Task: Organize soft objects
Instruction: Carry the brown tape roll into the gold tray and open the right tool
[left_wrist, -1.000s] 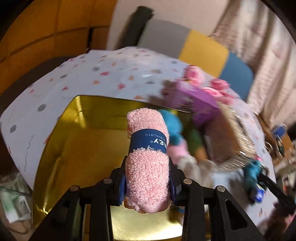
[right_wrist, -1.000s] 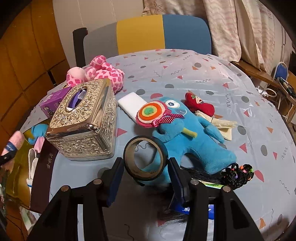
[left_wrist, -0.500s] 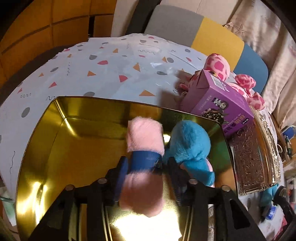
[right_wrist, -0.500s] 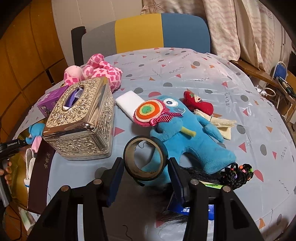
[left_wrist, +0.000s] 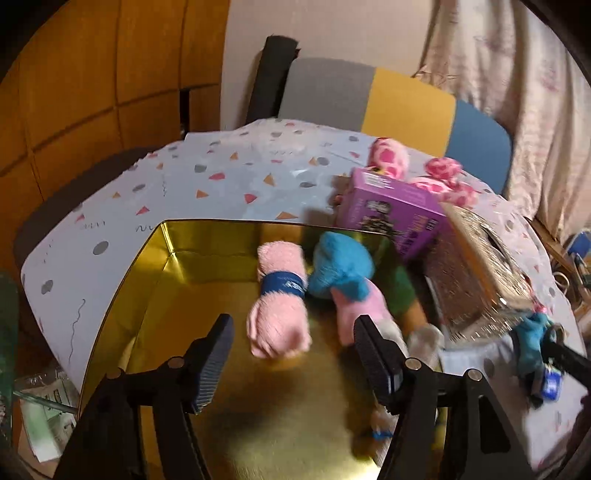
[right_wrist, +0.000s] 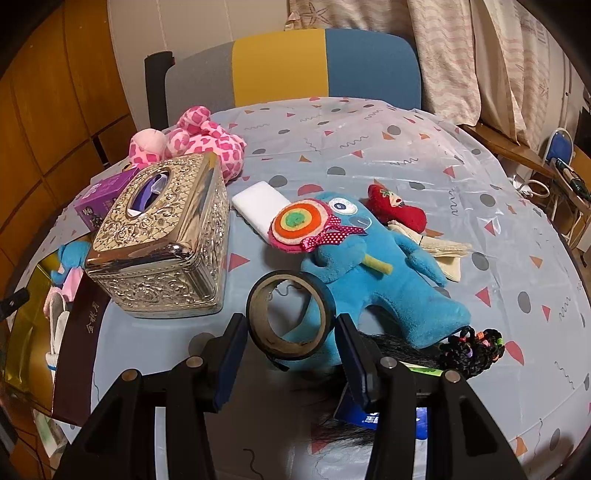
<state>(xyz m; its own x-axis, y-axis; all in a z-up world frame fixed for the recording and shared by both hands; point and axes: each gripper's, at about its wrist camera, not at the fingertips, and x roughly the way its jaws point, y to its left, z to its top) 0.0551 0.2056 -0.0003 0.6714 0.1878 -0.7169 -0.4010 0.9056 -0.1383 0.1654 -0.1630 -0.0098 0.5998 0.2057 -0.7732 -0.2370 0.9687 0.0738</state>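
A rolled pink dishcloth (left_wrist: 280, 310) with a blue band lies inside the gold tin (left_wrist: 155, 266), beside a blue and pink plush toy (left_wrist: 343, 269). My left gripper (left_wrist: 291, 325) hovers just short of the cloth; its jaws are opening and the pads stand clear of it on both sides. My right gripper (right_wrist: 290, 332) is shut on a roll of dark tape (right_wrist: 291, 317), held upright above the table. Past the tape lie a blue plush monster (right_wrist: 369, 266), a red plush (right_wrist: 399, 210) and a pink spotted plush (right_wrist: 207, 140).
An ornate silver tissue box (right_wrist: 162, 236) and a purple carton (left_wrist: 391, 210) stand right of the tin. A white pad (right_wrist: 262, 203), folded cloths (right_wrist: 443, 251) and a black beaded braid (right_wrist: 472, 347) lie on the patterned tablecloth. A chair (right_wrist: 295, 62) stands behind the table.
The left gripper lowered the pink dishcloth into the tin, opened and let it go, then drew back a little. The right gripper and its tape roll kept still.
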